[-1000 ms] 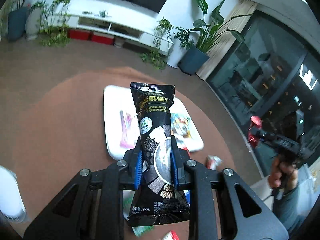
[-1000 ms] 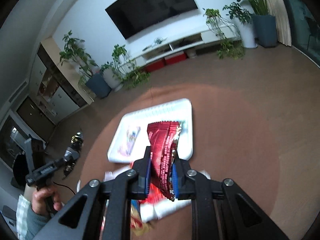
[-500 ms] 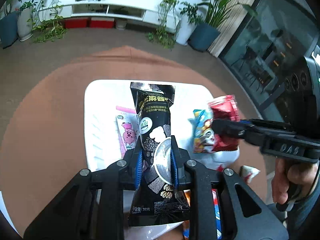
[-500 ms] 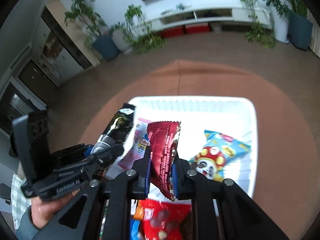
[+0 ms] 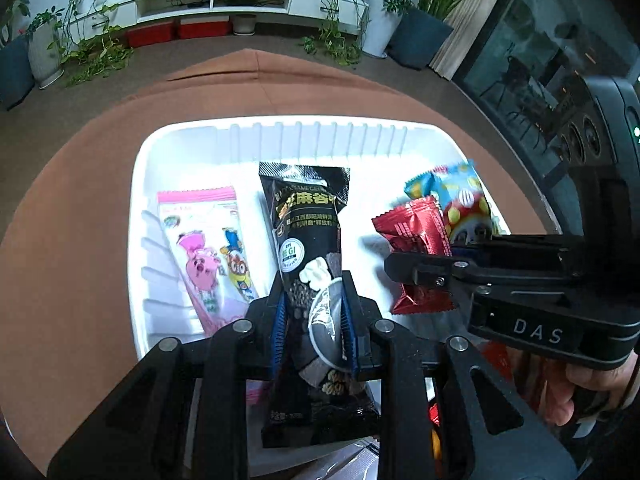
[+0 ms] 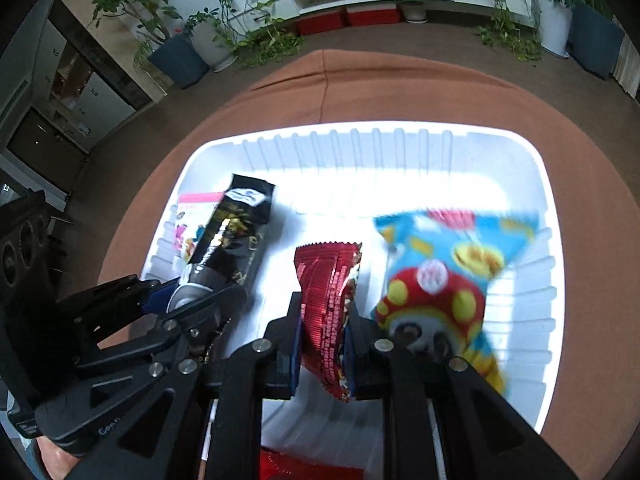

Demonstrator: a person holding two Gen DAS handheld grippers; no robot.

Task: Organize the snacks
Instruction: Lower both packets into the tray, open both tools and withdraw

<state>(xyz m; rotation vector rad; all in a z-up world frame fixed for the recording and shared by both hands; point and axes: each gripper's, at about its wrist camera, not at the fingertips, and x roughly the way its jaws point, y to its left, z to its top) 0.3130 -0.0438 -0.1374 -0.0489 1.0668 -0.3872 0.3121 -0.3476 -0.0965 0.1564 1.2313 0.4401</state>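
The left gripper (image 5: pixel 314 316) pinches a black snack pack (image 5: pixel 308 240) between its fingers, over the middle of the white tray (image 5: pixel 320 136). The right gripper (image 6: pixel 323 344) pinches a red snack pack (image 6: pixel 326 280) just beside it, near a blue packet (image 6: pixel 444 272) lying toward the tray's right edge. A pink packet (image 5: pixel 208 248) lies by the tray's left edge.

There were two grippers, one white tray (image 6: pixel 516 144) and four snack packets in plain view: one black (image 5: pixel 308 240), one red (image 6: pixel 332 280), one pink (image 5: pixel 204 240), one blue (image 6: pixel 448 272)
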